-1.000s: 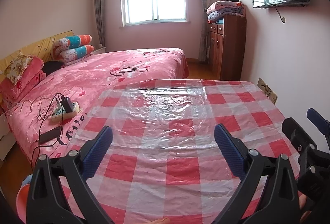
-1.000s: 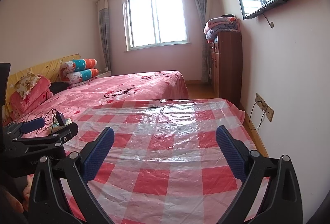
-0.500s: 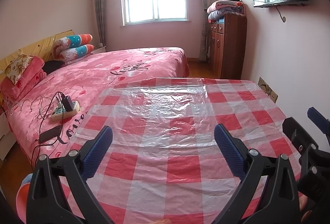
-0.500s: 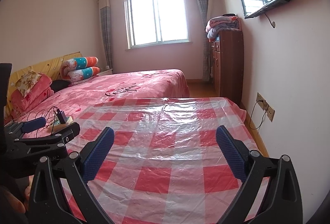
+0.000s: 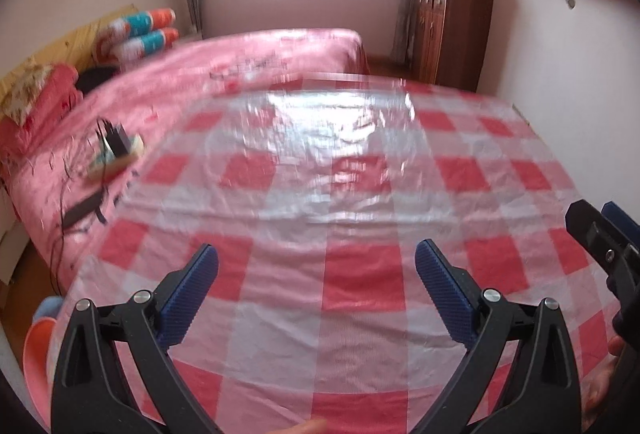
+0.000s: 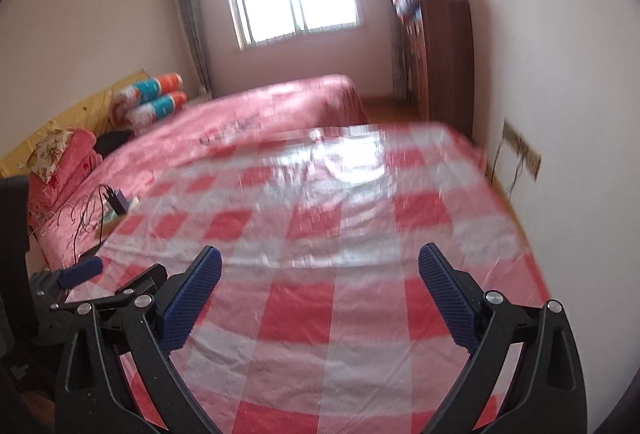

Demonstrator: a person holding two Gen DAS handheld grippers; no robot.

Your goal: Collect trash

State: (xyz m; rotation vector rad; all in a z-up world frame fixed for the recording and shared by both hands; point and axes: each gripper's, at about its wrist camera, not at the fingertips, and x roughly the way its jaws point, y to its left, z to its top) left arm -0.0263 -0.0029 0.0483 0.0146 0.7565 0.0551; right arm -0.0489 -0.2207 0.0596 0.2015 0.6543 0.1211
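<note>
No trash shows in either view. My left gripper (image 5: 316,262) hovers open over a table (image 5: 360,274) covered in a red and white checked plastic cloth, nothing between its blue pads. My right gripper (image 6: 320,262) is open too, above the same table (image 6: 320,314), empty. The right gripper's tip shows at the right edge of the left wrist view (image 5: 600,230). The left gripper shows at the lower left of the right wrist view (image 6: 100,286). Both views are blurred by motion.
A bed with a pink cover (image 5: 224,82) lies beyond the table, with a power strip and cables (image 5: 114,150) on it. A brown cabinet (image 5: 452,30) stands by the right wall. Wall sockets (image 6: 524,150) sit low on the right wall. An orange object (image 5: 38,346) lies at floor level, left.
Both cameras have tilted downward and closer to the table, so the checked cloth fills more of each view. Both grippers stay open and empty.
</note>
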